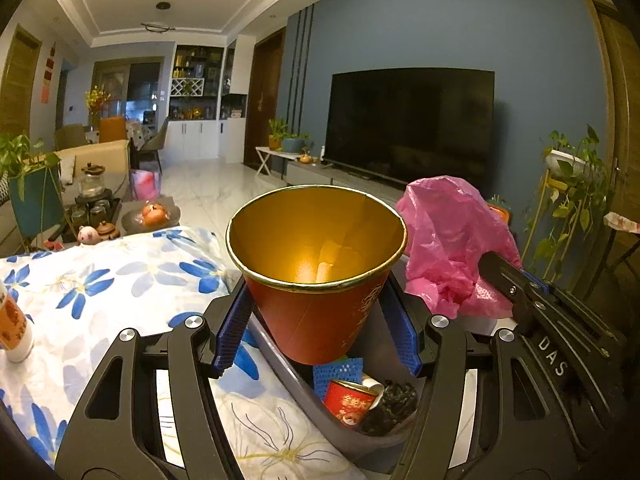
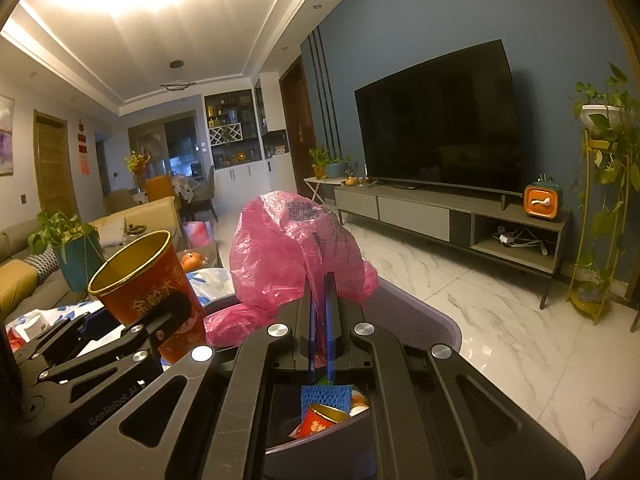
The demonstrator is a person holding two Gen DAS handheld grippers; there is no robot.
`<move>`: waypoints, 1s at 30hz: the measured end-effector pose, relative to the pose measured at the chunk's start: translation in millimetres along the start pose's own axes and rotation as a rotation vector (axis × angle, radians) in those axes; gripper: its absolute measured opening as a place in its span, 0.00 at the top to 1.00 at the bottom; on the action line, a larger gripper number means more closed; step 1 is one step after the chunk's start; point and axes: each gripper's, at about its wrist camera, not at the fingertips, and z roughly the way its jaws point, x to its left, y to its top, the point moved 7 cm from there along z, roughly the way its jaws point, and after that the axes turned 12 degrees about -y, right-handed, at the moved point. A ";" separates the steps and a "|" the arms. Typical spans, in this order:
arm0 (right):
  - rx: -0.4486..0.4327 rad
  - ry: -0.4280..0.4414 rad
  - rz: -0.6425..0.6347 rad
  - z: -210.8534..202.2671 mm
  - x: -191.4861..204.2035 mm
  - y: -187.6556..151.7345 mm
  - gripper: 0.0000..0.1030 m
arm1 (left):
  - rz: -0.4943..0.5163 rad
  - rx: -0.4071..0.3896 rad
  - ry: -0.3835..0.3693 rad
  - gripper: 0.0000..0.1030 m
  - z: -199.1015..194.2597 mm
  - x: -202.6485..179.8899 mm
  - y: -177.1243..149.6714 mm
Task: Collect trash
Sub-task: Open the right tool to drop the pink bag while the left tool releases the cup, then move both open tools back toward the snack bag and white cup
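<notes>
My left gripper is shut on a red paper cup with a gold inside, held upright over a grey bin. The cup also shows at the left of the right wrist view, with the left gripper around it. My right gripper is shut on a crumpled pink plastic bag, which hangs above the bin. In the left wrist view the bag sits to the right of the cup. Inside the bin lie a smaller red cup, a blue foam net and dark scraps.
A table with a blue-flowered cloth lies to the left of the bin, with a white bottle on it. Beyond are a tea table, a television on a low cabinet, potted plants and marble floor.
</notes>
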 end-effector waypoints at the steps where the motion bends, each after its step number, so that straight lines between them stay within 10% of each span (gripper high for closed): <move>1: 0.001 0.004 0.000 1.6 0.3 -0.9 0.95 | -0.002 0.003 -0.005 0.40 3.1 1.5 -1.9; 12: 0.031 0.036 -0.016 18.6 8.7 -10.4 0.93 | -0.041 0.050 -0.052 0.38 23.5 14.9 -16.2; 20: 0.023 0.010 0.020 20.2 -4.4 -12.0 0.51 | -0.088 0.072 -0.058 0.25 29.9 25.3 -19.6; 30: 0.004 -0.016 0.032 2.7 -17.2 -10.6 0.46 | -0.078 0.058 -0.033 0.16 13.6 29.3 -20.7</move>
